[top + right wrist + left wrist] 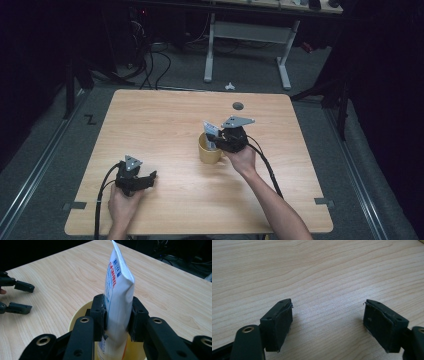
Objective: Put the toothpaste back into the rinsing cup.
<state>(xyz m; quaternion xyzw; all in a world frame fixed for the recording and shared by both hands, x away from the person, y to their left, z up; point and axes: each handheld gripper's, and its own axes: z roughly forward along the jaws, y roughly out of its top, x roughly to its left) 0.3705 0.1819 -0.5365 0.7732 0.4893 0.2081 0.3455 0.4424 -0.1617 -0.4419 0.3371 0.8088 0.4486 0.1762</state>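
Surface (165, 125): light wood grain, carrying 1 cup and 2 hand-held grippers.

Cup (208, 151): yellow, upright, right of the surface's centre, its rim visible in the right gripper view just under the jaws.

Right hand-held gripper (117, 315): positioned over the cup, jaws clamped on the pouch from both sides, pads pressing its middle.

Left hand-held gripper (328, 320): low over bare wood near the front left, well apart from the cup, jaws spread wide with nothing between them.

Pouch (117, 287): white with blue and red print, upright, lower end inside the cup, sealed top edge rising above the jaws.
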